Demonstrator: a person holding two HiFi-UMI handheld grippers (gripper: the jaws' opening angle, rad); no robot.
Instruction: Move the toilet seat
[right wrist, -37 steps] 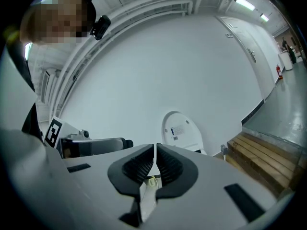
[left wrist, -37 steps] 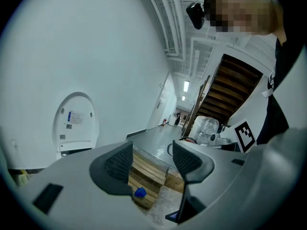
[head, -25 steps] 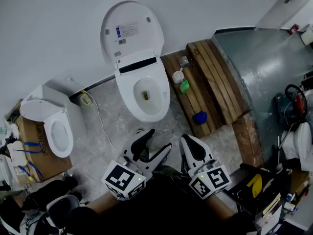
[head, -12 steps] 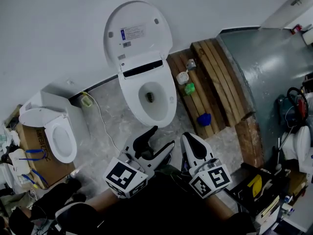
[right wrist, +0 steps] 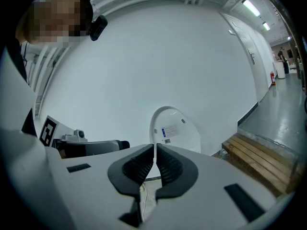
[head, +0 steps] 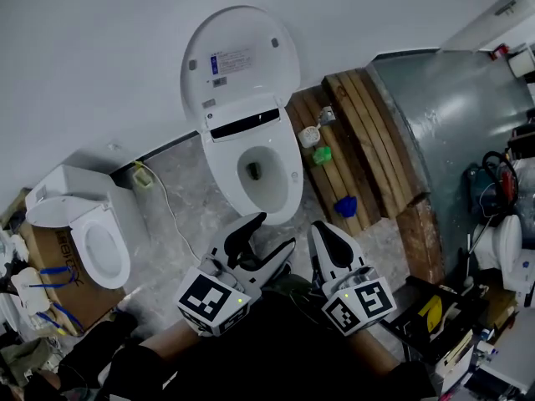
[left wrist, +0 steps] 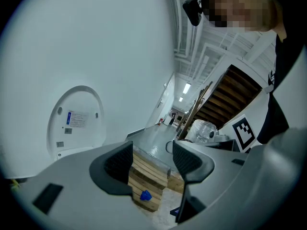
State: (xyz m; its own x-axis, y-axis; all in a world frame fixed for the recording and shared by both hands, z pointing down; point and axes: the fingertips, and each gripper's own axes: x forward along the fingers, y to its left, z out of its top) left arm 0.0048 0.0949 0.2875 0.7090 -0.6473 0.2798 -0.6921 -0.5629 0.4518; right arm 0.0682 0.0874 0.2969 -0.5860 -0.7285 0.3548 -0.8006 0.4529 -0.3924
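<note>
**Closing in on the raised seat**

Carried forward toward the toilet bowl [head: 255, 172] since a second ago, side by side, just short of its front rim. Left gripper [head: 272, 232]: fingers spread wide and empty, probably readied to take the toilet seat [head: 241, 61], propped upright against the wall behind the bowl. Right gripper [head: 323, 234]: fingers pressed together on nothing, likely kept for steadying.

Toilets: 2. Open toilet [head: 251, 153], second toilet [head: 84, 232] to its left. Grippers: 2, below it: left gripper [head: 273, 231], right gripper [head: 324, 234]. Wooden pallet [head: 368, 140]: 1, to its right. Small items on pallet: 4: grey item [head: 326, 115], white item [head: 309, 135], green item [head: 322, 154], blue item [head: 345, 205].
</note>
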